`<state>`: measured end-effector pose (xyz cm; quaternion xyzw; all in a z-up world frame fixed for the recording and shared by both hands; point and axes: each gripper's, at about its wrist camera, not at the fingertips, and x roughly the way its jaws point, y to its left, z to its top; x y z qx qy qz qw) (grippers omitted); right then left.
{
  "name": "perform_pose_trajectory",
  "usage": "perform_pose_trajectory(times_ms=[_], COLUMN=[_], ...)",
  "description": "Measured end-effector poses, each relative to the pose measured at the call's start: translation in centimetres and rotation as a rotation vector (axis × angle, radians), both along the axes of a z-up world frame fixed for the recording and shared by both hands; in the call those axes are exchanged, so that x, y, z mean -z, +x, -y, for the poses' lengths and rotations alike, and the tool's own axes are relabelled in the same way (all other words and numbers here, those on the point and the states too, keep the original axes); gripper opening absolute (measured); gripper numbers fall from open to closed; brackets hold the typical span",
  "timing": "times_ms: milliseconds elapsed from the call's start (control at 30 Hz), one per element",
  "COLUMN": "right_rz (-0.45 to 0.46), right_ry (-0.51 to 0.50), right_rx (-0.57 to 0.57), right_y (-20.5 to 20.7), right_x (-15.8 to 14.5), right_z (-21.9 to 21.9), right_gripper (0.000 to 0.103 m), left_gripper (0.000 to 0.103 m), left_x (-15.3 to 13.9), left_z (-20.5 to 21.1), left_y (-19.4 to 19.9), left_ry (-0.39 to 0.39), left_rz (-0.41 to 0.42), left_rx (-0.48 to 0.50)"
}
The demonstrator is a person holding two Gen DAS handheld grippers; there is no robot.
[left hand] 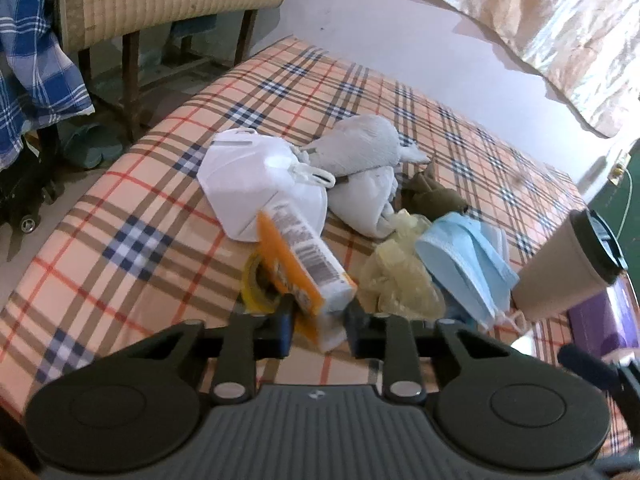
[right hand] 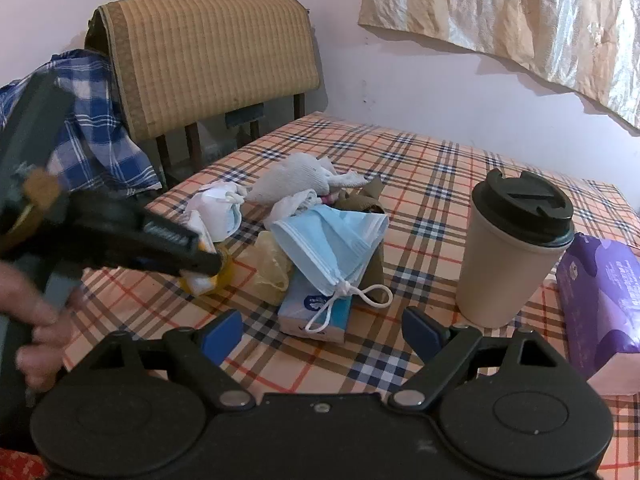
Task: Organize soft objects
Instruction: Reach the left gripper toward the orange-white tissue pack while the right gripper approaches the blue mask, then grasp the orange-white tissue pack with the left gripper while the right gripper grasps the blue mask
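My left gripper (left hand: 320, 316) is shut on an orange and white carton (left hand: 308, 264) with a barcode, holding it tilted over the plaid bedsheet (left hand: 132, 216). A yellow tape roll (left hand: 256, 286) lies just behind it. Beyond are a white respirator mask (left hand: 256, 184), white cloth gloves (left hand: 360, 148), yellowish thin gloves (left hand: 400, 276) and blue surgical masks (left hand: 468, 264). My right gripper (right hand: 322, 332) stands open with nothing between its fingers, just short of a small tissue pack (right hand: 316, 312) under the blue surgical masks (right hand: 332, 240). The left gripper (right hand: 212, 268) reaches in from the left.
A beige cup with a black lid (right hand: 516, 248) stands at the right, next to a purple tissue pack (right hand: 600, 300). An olive cloth item (left hand: 432, 196) lies in the pile. A chair with a woven mat (right hand: 208, 60) and a blue checked cloth (right hand: 96, 132) stand beyond the bed's edge. A person's hand (right hand: 40, 320) holds the left gripper.
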<state>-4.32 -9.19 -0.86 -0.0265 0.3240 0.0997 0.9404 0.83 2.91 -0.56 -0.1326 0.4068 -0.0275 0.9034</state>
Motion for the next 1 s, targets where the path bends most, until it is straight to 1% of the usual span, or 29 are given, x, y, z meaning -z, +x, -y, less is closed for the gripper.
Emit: perform_pose_trajectory(times_ms=[67,200,267,300,333,367,433,500,567,667,700,733,767,800,833,900,1000], right_rz=[0.003,0.006,-0.002,-0.006,-0.009,-0.01,-0.002,-0.004,-0.006,-0.008,-0.007,-0.004,-0.002,0.001,0.002,0.006,0.017], right_ry=[0.006,0.01,0.02,0.023,0.026,0.023,0.008,0.003,0.004,-0.003,-0.004,-0.005,-0.007,-0.013,-0.017,-0.022,-0.03], right_rx=[0.0,0.002,-0.001,-0.001,-0.005,-0.009,-0.013,-0.016,-0.018,-0.019,-0.018,-0.02,-0.019,-0.014,-0.01,-0.008,0.008], right_y=[0.1,0.2,0.3,0.3,0.3,0.3,0.3,0.3,0.4,0.7,0.8,0.9,1.1,1.3,1.5,2.2,3.3], right_x=[0.0,0.0,0.1,0.1,0.1,0.0,-0.1,0.0,0.0,0.0,0.0,0.1,0.1,0.1,0.1,0.2,0.3], right_z=[-0.1,-0.4,-0.5,-0.7,-0.9,-1.0,-1.4,-1.5,-1.7,-1.9,-2.1,-2.1,-2.2,-2.3,-2.4,-2.5,-2.8], right_gripper=[0.101,0.101,0.101,0.101,0.101,0.101,0.101,0.101,0.101,0.101,0.101,0.101,0.101,0.101,0.101,0.101,0.101], left_gripper=[0.023,0.024,0.027,0.031,0.037,0.04,0.046,0.057,0.057,0.057,0.056,0.051,0.045,0.036,0.031,0.025,0.024], left_x=[-0.1,0.1,0.5,0.7,1.0,1.1,1.5,1.8,1.9,1.8,1.7,1.7,1.6,1.6,1.5,1.4,1.0], left_z=[-0.5,-1.2,-1.4,-1.4,-1.4,-1.3,-1.3,-1.3,-1.0,-0.9,-0.9,-0.8,-0.6,-0.5,-0.5,-0.8,-1.0], left_y=[-0.9,-1.2,-0.7,-0.4,-0.1,-0.1,0.6,0.8,1.1,1.5,1.6,1.7,1.7,1.8,1.8,1.5,0.9], left_ry=[0.009,0.046,0.039,0.049,0.066,0.071,0.066,0.069,0.088,0.085,0.088,0.096,0.105,0.115,0.108,0.077,0.062], left_rz=[0.012,0.017,0.007,0.007,0.004,0.008,0.002,0.0,0.011,0.028,0.033,0.04,0.05,0.051,0.052,0.05,0.053], left_rx=[0.011,0.015,0.014,0.008,-0.005,-0.015,-0.022,-0.026,-0.029,-0.031,-0.026,-0.017,-0.005,0.002,0.014,0.019,0.023])
